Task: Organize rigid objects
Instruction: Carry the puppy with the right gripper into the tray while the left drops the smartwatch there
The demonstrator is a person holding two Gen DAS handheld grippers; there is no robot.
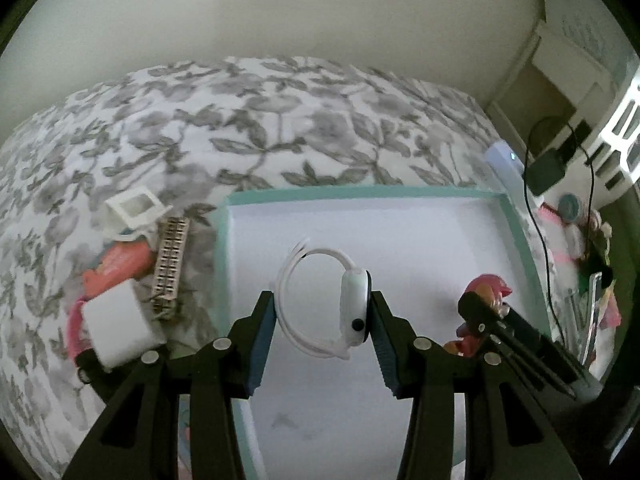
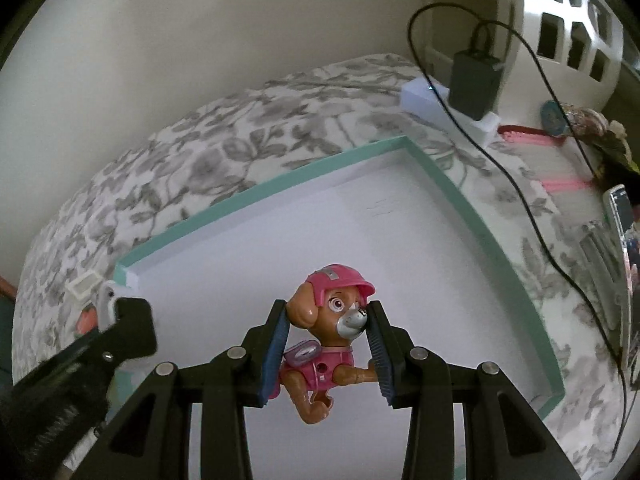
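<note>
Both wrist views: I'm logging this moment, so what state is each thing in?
left gripper: shut on the white smartwatch, over the tray.
right gripper: shut on the toy pup figure.
teal-rimmed tray: on the floral bedspread, floor bare.

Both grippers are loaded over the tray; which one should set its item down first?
Probably left. The left gripper holds the white smartwatch over open floor mid-tray. The right gripper holds the toy pup figure nearer the tray's right side.

hand-held gripper (image 1: 322, 314) | black arms | blue ribbed pads | silver screws
</note>
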